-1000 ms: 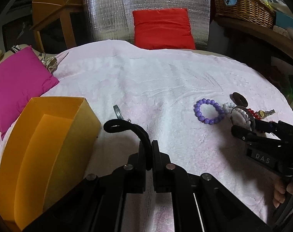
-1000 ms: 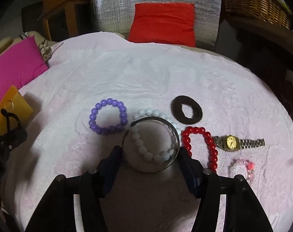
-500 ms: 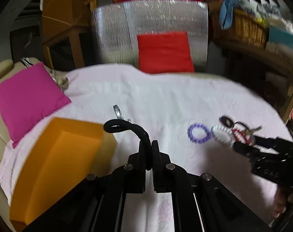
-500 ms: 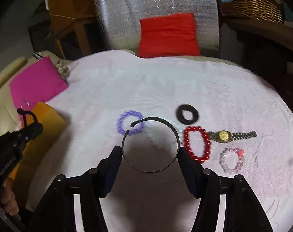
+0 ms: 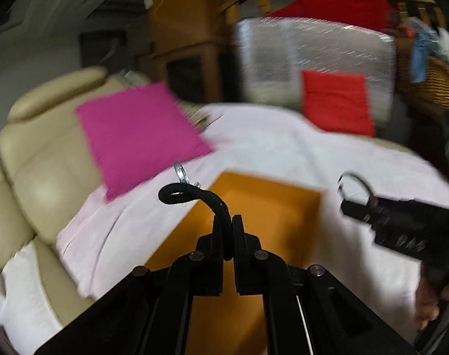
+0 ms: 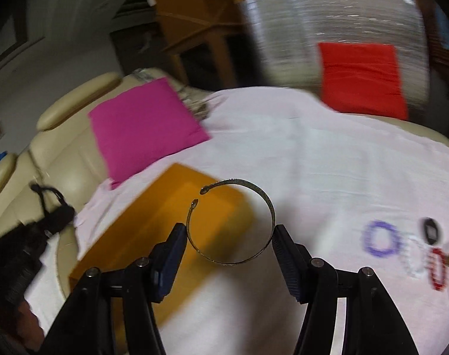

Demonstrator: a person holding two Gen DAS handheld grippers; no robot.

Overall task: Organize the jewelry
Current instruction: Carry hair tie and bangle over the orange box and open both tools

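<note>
My left gripper (image 5: pixel 229 227) is shut on a black hair tie (image 5: pixel 192 196) with a small silver ring charm (image 5: pixel 180 173), held over the open orange box (image 5: pixel 263 207). My right gripper (image 6: pixel 227 233) is shut on an open metal bangle (image 6: pixel 255 195), held above the pink cloth beside the orange box (image 6: pixel 177 204). The right gripper also shows in the left wrist view (image 5: pixel 354 204), and the left gripper shows in the right wrist view (image 6: pixel 59 216). A purple bead bracelet (image 6: pixel 369 238), a white bead bracelet (image 6: pixel 413 266), a red bead bracelet (image 6: pixel 439 269) and a black hair tie (image 6: pixel 431 229) lie on the cloth at right.
A magenta cushion (image 5: pixel 135 130) lies on the beige sofa (image 5: pixel 38 159) at left. A red cushion (image 5: pixel 337 103) leans on a silver foil panel (image 5: pixel 313 47) at the back. A wicker basket (image 5: pixel 440 85) stands at back right. The pink cloth (image 6: pixel 328 153) covers the surface.
Both grippers have swung left and up toward the orange box, carrying the hair tie and the bangle. The loose bracelets are now far to the right.
</note>
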